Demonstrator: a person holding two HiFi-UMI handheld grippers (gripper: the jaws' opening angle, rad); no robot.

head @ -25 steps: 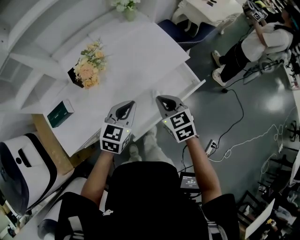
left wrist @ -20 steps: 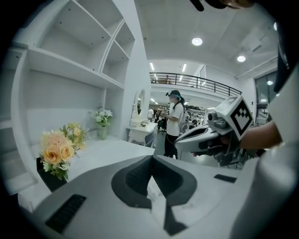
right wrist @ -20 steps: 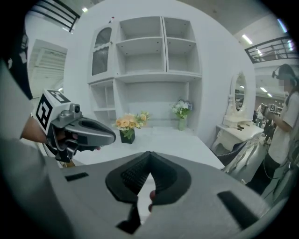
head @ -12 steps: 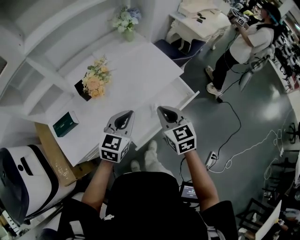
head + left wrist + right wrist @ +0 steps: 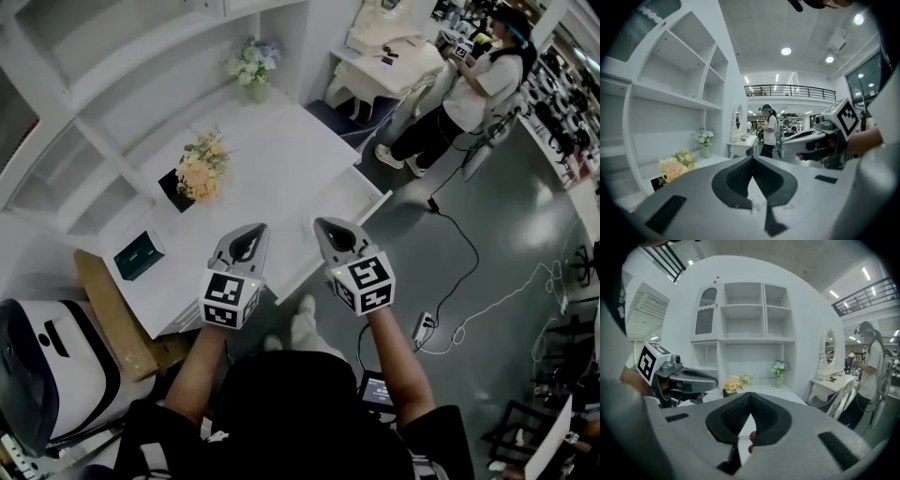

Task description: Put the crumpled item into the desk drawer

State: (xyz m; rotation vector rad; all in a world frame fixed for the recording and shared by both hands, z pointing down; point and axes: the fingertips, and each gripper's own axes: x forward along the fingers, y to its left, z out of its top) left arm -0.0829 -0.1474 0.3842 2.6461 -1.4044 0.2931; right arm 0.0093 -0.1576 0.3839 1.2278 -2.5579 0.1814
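Both grippers hang side by side in the air over the near edge of the white desk (image 5: pixel 272 155), with the person's shoes below them. My left gripper (image 5: pixel 250 232) is shut with nothing between its pads, its tips touching in the left gripper view (image 5: pixel 751 159). My right gripper (image 5: pixel 329 227) is also shut and empty, and its own view (image 5: pixel 750 395) shows the same. The desk drawer (image 5: pixel 359 194) stands pulled out just beyond the right gripper. I see no crumpled item in any view.
On the desk stand a peach bouquet in a black box (image 5: pixel 199 167), a vase of flowers (image 5: pixel 250 66) and a green box (image 5: pixel 138 255). White shelves (image 5: pixel 112 112) rise behind. A cardboard sheet (image 5: pixel 111 309) and white appliance (image 5: pixel 37 361) are left. A person (image 5: pixel 459 84) and cables (image 5: pixel 469 253) are right.
Both grippers have risen together, still shut and side by side. The desk and its open drawer now lie lower and farther beneath them, and more of the shelving shows.
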